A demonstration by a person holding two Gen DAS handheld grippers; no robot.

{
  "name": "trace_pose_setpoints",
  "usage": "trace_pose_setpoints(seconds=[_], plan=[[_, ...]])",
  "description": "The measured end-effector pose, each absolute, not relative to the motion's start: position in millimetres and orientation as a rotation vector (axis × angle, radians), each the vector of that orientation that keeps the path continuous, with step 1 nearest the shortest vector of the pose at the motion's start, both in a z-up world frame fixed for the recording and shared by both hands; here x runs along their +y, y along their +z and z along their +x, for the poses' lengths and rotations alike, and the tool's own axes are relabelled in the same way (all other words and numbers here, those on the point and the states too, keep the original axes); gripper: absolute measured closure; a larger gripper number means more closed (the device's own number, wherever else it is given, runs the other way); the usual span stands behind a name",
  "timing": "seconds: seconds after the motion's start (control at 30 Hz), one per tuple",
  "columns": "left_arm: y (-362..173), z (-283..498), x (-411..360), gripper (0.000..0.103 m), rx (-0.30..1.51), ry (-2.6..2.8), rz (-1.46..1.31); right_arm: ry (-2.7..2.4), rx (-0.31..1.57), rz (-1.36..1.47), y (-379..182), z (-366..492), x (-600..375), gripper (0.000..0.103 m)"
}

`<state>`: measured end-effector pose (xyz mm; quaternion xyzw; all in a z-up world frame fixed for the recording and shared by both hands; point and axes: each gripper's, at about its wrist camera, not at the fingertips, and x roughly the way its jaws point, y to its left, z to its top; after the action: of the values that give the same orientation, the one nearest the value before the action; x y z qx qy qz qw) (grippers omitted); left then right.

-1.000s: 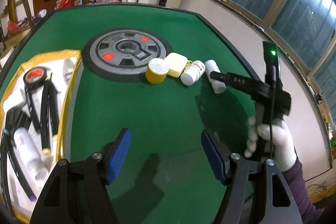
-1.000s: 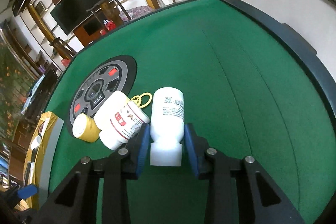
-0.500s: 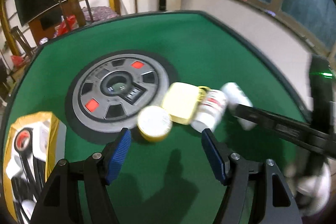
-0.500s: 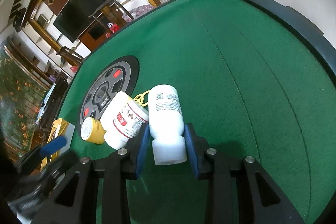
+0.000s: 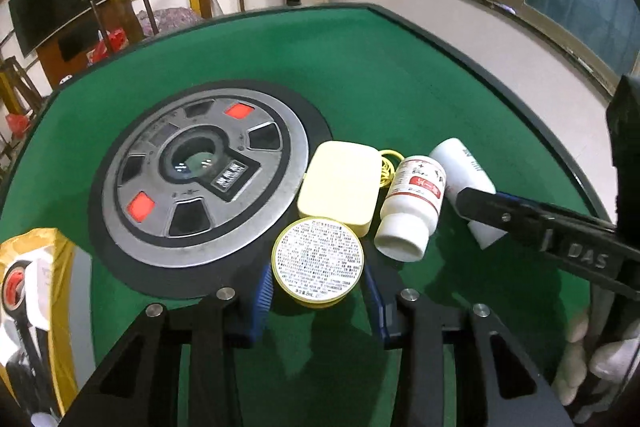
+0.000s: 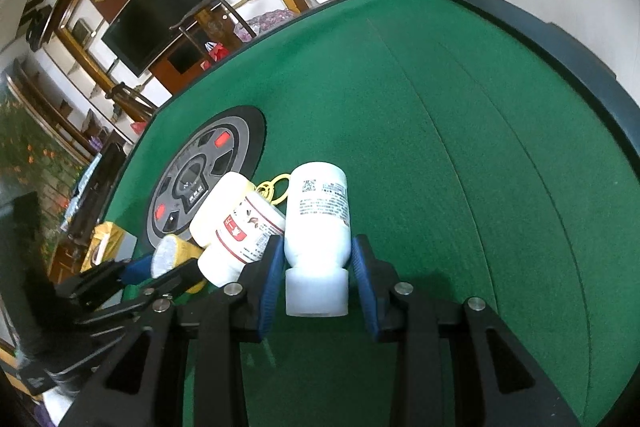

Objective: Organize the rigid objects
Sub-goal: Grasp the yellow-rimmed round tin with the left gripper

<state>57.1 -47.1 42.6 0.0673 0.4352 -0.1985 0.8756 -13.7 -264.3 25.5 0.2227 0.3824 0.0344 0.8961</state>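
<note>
Left wrist view: left gripper, jaws just closing, pinches the yellow tin; at 2 o'clock, right gripper clamps a white bottle.

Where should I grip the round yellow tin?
Grip the round yellow tin across its curved side wall, coming from the near open side. It lies flat, label up; the cream case crowds its far edge. The left gripper already straddles it there.

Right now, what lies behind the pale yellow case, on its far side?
A yellow cord loop pokes out behind the pale yellow case, beside the red-labelled bottle. Only part of the loop shows; where it attaches is covered by the case and bottle.
</note>
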Motion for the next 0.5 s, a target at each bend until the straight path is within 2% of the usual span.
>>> trace_pose_setpoints(seconds=[0.27,0.5], plan=[[79.6,10.4,-8.5,0.062,0.863,-0.452,0.052,0.145,0.782,0.569,19.7,-14.5,-274.9,0.07],[110.2,-37.7,68.3,0.061,0.819,-0.422,-0.061,0.175,0.739,0.659,19.5,-22.3,-284.0,0.07]])
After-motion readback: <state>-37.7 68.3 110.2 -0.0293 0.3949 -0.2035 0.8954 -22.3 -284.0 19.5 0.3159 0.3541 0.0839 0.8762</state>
